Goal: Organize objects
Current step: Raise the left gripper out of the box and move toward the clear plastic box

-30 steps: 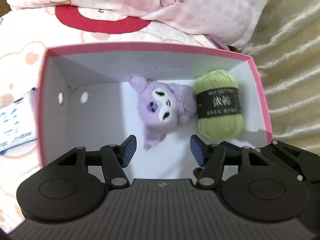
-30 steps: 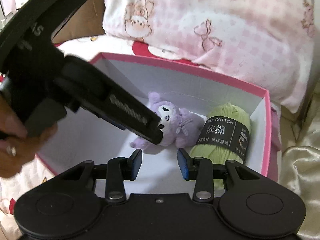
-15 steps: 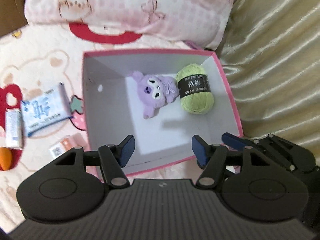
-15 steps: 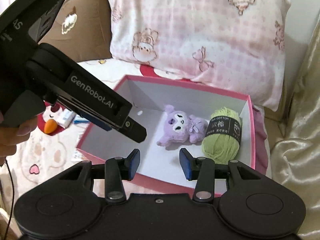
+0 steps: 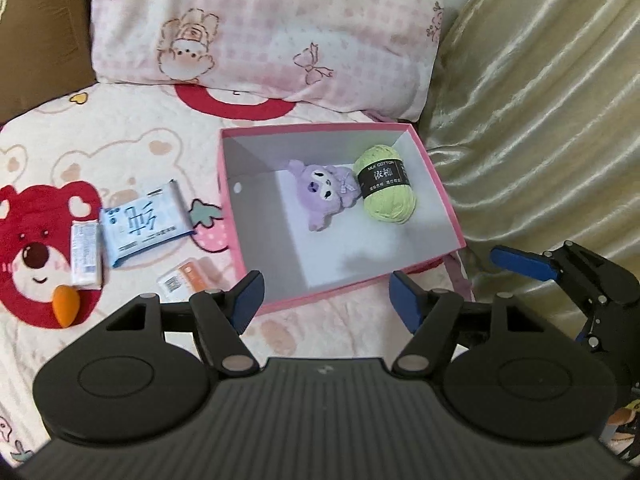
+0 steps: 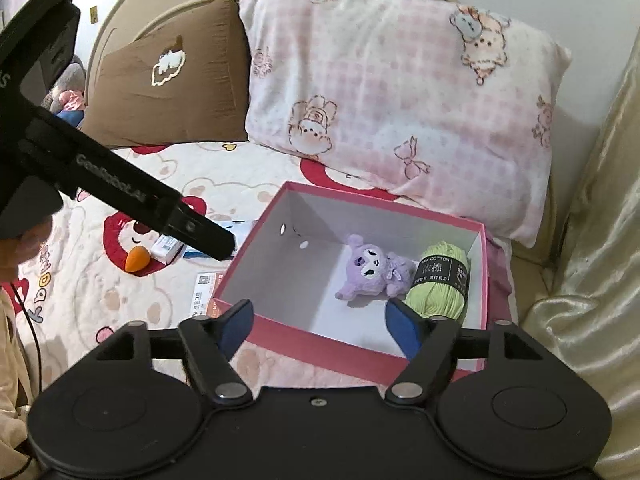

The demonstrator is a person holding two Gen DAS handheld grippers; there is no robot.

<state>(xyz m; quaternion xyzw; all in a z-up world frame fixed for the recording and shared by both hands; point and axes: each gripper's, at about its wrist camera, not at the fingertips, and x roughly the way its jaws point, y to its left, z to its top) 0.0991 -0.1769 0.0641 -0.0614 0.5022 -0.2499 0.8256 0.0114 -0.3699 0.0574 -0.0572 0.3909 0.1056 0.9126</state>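
Both units empty. Left hand-held gripper (image 5: 325, 298) has jaws opening, about half wide, nothing between them; right hand-held gripper (image 6: 318, 326) has jaws opening wide, also nothing between them. Pink box (image 5: 440, 184) sits on the bed near the pillow end, up against the gold curtain-side edge. Inside, at its far end: purple plush (image 5: 326, 194) and green yarn ball (image 5: 386, 190), touching. Not yet boxed, on the bedspread beside the box's open side: blue tissue pack (image 5: 144, 224), small white pack (image 5: 85, 252), orange sponge (image 5: 66, 304), orange-white card (image 5: 184, 278) just beside the box wall. Risks, my read: the card lies flat on soft quilt, so the pads may pinch fabric or skid off it; the sponge is rounded and could roll away; both grippers hang close together over the box's near edge, so they could collide or nudge the light box.
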